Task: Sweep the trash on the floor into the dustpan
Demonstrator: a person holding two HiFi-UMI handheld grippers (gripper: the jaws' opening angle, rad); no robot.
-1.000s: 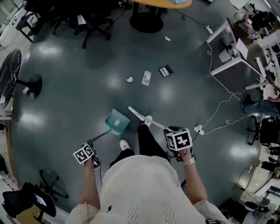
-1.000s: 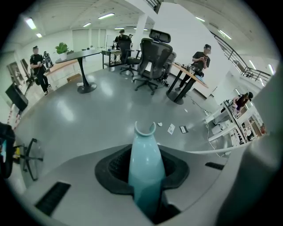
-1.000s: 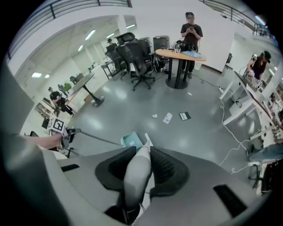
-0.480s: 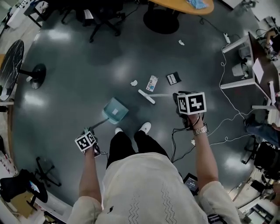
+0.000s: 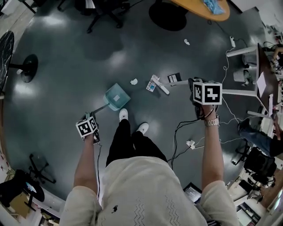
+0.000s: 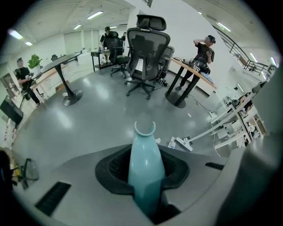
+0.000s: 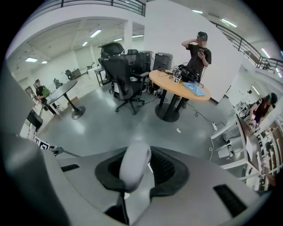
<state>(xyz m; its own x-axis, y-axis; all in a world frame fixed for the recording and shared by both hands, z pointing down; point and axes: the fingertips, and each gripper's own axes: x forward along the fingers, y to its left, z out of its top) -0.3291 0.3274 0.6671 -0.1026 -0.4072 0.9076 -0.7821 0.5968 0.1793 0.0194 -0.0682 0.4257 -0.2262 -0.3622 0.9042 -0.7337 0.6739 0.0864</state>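
Note:
A teal dustpan (image 5: pixel 116 96) rests on the grey floor, its long handle (image 6: pixel 145 167) clamped in my left gripper (image 5: pixel 87 127), which is shut on it. My right gripper (image 5: pixel 207 93) is shut on the white broom handle (image 7: pixel 135 165). The broom head (image 5: pixel 159 84) lies on the floor against a white and blue packet (image 5: pixel 151 86). Left of the packet sits a crumpled paper ball (image 5: pixel 133 81), and a black card (image 5: pixel 174 78) lies just right of the broom head. Another paper scrap (image 5: pixel 187 42) lies farther off. The left gripper view also shows the broom head (image 6: pixel 184 144) beside the packet (image 6: pixel 172 142).
The person's feet (image 5: pixel 123 114) stand just behind the dustpan. Cables (image 5: pixel 183 127) and a power strip (image 5: pixel 191 143) trail over the floor at the right. A round orange table (image 5: pixel 201 6), office chairs (image 5: pixel 104 11), white desks (image 5: pixel 247 50) and a stand base (image 5: pixel 27 66) ring the area.
My right gripper swung the broom forward and to the right, from beside the feet out to the packet. The person stepped forward, so the dustpan now sits closer to the trash.

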